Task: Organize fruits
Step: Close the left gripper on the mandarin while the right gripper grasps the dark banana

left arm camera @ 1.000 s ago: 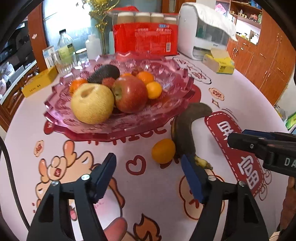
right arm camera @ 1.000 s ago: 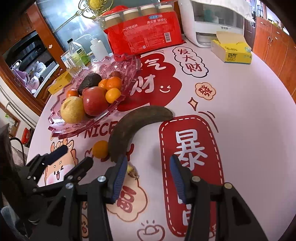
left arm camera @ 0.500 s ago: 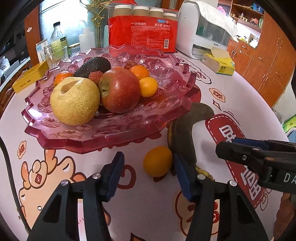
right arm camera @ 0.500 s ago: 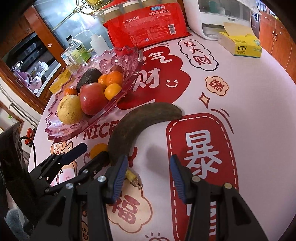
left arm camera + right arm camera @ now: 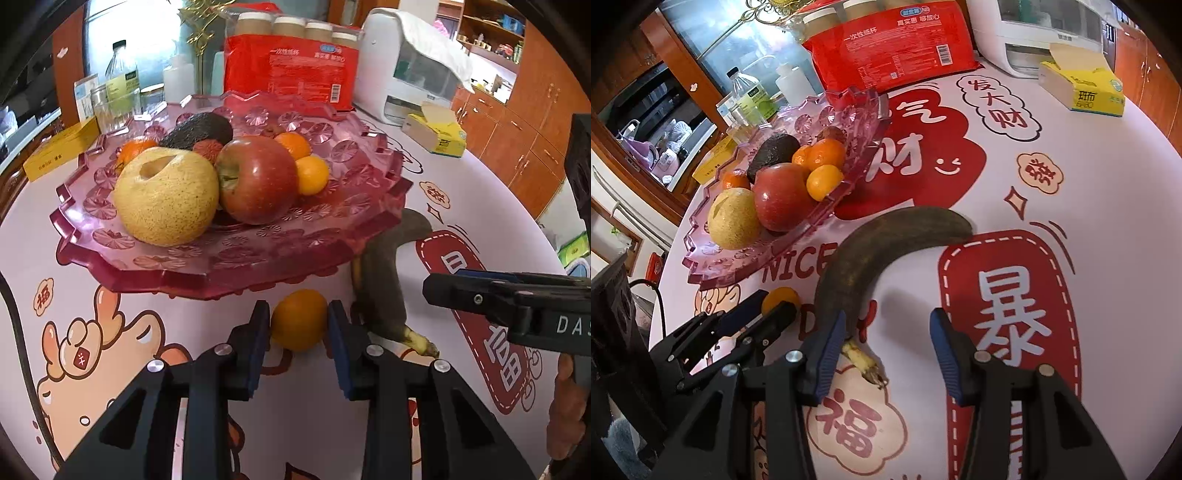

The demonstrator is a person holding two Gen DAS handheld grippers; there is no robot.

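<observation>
Left wrist view: left gripper (image 5: 299, 326) had just been closing, pads touching small orange (image 5: 300, 319) on tablecloth (image 5: 110, 369), just below pink tray (image 5: 229, 273) rim. Risks: round fruit squirting out of pinch; lift clipping rim overhead. Right gripper (image 5: 882, 349) part open, empty, left pad beside blackened banana (image 5: 871, 251) stem; could nudge it.

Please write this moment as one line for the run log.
left gripper: jaws just closing, shut on small orange | right gripper: open beside dark banana | fruit tray: both fruits outside
</observation>
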